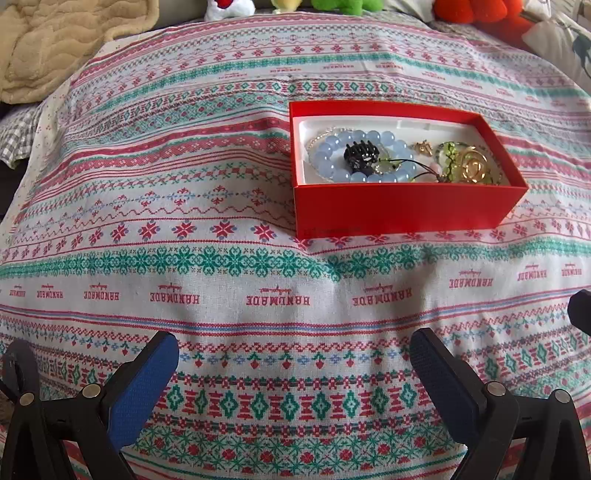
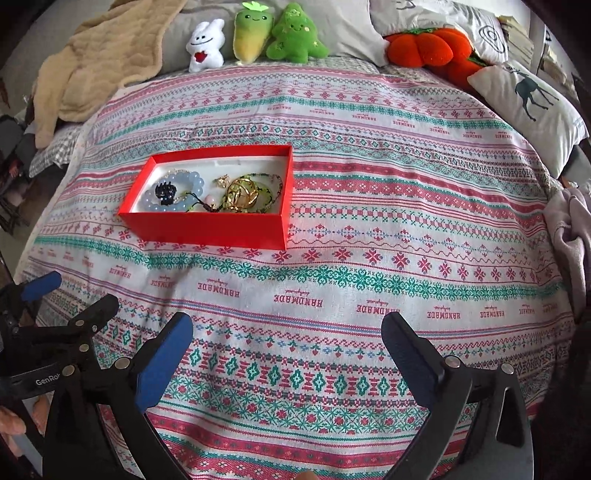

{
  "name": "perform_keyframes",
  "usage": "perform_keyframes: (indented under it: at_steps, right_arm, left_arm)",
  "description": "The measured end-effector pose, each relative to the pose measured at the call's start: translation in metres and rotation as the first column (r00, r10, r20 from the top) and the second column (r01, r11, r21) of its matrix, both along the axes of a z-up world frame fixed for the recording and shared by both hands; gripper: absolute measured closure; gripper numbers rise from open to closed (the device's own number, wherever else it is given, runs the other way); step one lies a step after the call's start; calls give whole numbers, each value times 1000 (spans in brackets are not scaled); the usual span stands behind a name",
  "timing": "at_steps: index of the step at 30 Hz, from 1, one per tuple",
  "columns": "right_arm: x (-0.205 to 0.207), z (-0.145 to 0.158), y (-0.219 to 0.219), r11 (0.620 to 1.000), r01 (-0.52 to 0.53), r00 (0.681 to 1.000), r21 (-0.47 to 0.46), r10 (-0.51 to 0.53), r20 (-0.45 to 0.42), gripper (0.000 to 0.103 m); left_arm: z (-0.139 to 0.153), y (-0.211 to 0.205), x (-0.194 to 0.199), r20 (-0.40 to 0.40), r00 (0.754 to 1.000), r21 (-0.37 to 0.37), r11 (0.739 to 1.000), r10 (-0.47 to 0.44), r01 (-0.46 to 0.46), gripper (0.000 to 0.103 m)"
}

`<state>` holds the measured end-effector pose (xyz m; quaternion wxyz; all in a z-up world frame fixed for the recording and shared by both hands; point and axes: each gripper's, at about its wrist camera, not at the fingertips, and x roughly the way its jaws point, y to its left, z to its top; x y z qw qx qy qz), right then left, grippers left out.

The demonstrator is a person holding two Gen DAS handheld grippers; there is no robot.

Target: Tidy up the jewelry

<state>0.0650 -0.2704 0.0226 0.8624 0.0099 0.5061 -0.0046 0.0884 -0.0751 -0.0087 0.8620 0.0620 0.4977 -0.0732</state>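
Note:
A red box point(image 1: 402, 208) point(image 2: 207, 229) with a white lining sits on the patterned cloth. Inside lie a pale blue bead bracelet point(image 1: 332, 147) point(image 2: 197, 181), a black hair claw point(image 1: 362, 153) point(image 2: 165, 192), a green beaded string point(image 1: 448, 155) point(image 2: 273, 192), a gold wire piece point(image 1: 474, 166) point(image 2: 242, 192) and a small gold charm point(image 1: 423, 147). My left gripper point(image 1: 295, 354) is open and empty, well in front of the box. My right gripper point(image 2: 288, 339) is open and empty, in front and to the right of the box. The left gripper's fingers point(image 2: 40, 286) show at the left edge of the right wrist view.
The patterned cloth point(image 2: 369, 236) covers a bed. Plush toys point(image 2: 255, 33) and an orange plush point(image 2: 424, 46) line the far edge. A beige blanket point(image 2: 96, 62) lies far left, a deer pillow point(image 2: 528, 107) far right, a pale garment point(image 2: 572, 229) at the right edge.

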Motion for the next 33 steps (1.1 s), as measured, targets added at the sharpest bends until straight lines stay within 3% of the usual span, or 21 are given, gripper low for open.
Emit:
perform_keyframes:
  at_steps: [15,33]
  right_arm:
    - [4,-16,11,999,-22,998,-25,20,-52,0]
    - [5,-17,19,998,-40,998,-43,37,-58,0]
  left_arm:
    - [-2,-2,3,-12,1000,-2,1000,-3,3,1]
    - [-2,-3,0,-10,1000,-2,1000,0,0,1]
